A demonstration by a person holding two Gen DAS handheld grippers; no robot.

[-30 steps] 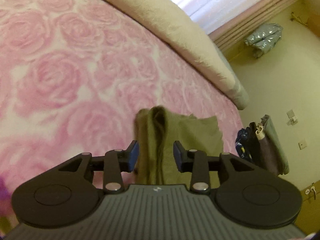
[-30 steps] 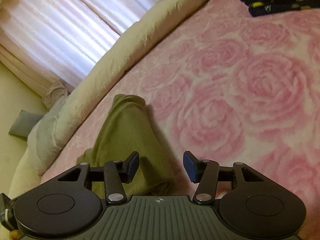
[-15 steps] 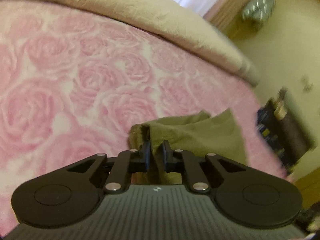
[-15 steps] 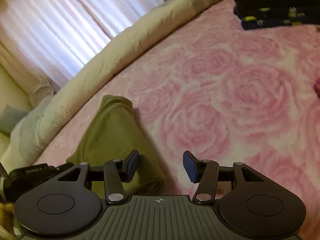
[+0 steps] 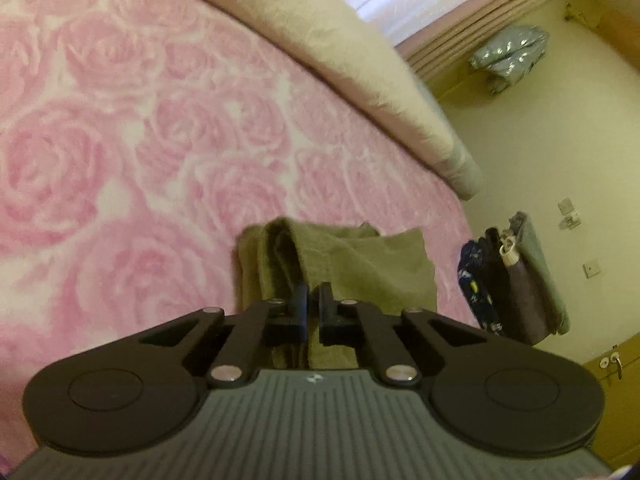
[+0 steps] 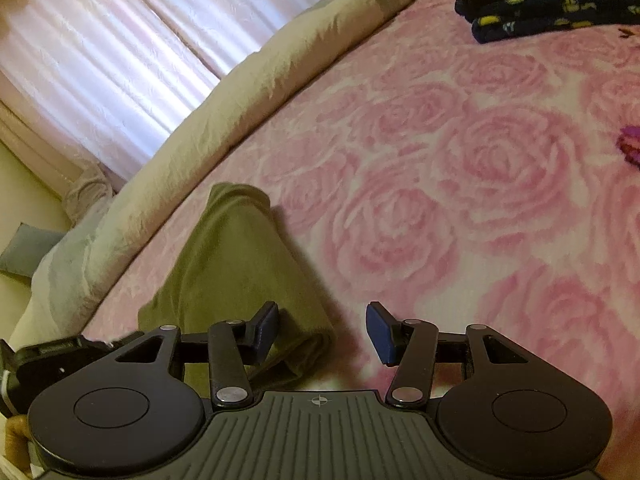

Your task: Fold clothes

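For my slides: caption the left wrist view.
Left gripper shut on folded olive garment lying on rose-patterned bedspread.

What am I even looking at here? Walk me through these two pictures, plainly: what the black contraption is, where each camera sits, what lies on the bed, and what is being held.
There is no robot. A person holds a two-finger gripper in each hand, and each gripper carries a wide-angle camera looking forward along its fingers. The black shape at the bottom of each picture is that gripper's own body.

One picture comes from the left gripper. Its jaws are closed on a fold of an olive-green garment, which lies on a pink rose-patterned blanket.

The other picture comes from the right gripper. Its jaws stand open beside the same garment and hold nothing.

Also visible: a beige duvet along the far edge of the bed, pale curtains, and a stack of dark folded clothes farther along the bed.
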